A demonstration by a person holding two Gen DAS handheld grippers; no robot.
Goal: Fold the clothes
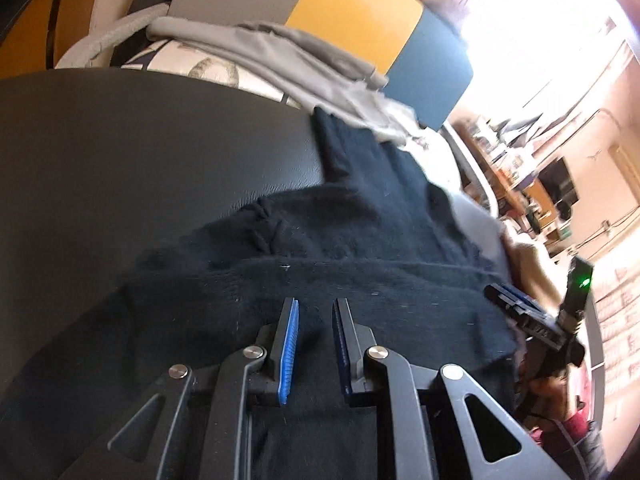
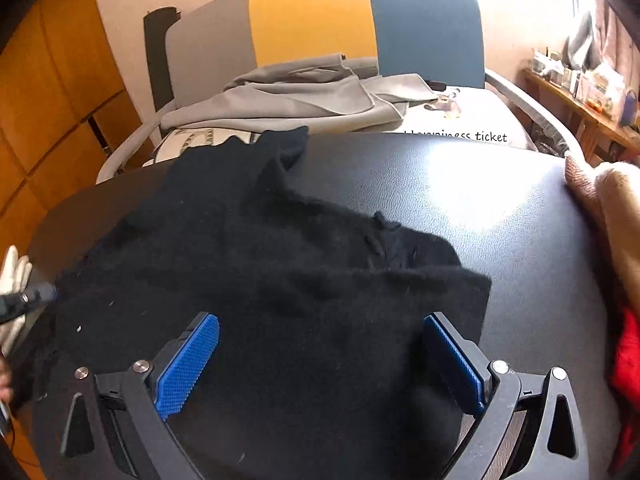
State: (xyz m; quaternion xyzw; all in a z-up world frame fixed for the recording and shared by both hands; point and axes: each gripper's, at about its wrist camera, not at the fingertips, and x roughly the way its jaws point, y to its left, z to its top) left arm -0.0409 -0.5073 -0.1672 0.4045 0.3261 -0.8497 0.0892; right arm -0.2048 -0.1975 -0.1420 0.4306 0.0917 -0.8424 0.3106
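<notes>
A black knit sweater [image 2: 280,264] lies partly folded on a round black table [image 2: 460,208]; it also shows in the left wrist view [image 1: 320,264]. My left gripper [image 1: 316,308] sits low over the sweater's near edge, its blue-padded jaws close together with a narrow gap and black knit between them; a grip cannot be confirmed. My right gripper [image 2: 320,328] is wide open above the sweater's near part, nothing between its pads. The right gripper's tip [image 1: 520,304] shows at the sweater's right edge in the left wrist view. The left gripper's tip [image 2: 28,298] shows at the sweater's left edge.
A grey garment [image 2: 304,92] lies on a bed behind the table, before a grey, yellow and blue headboard [image 2: 320,20]. Beige and red clothes [image 2: 616,248] are piled at the table's right edge. Wooden cabinets [image 2: 48,100] stand left, a cluttered shelf [image 2: 580,84] right.
</notes>
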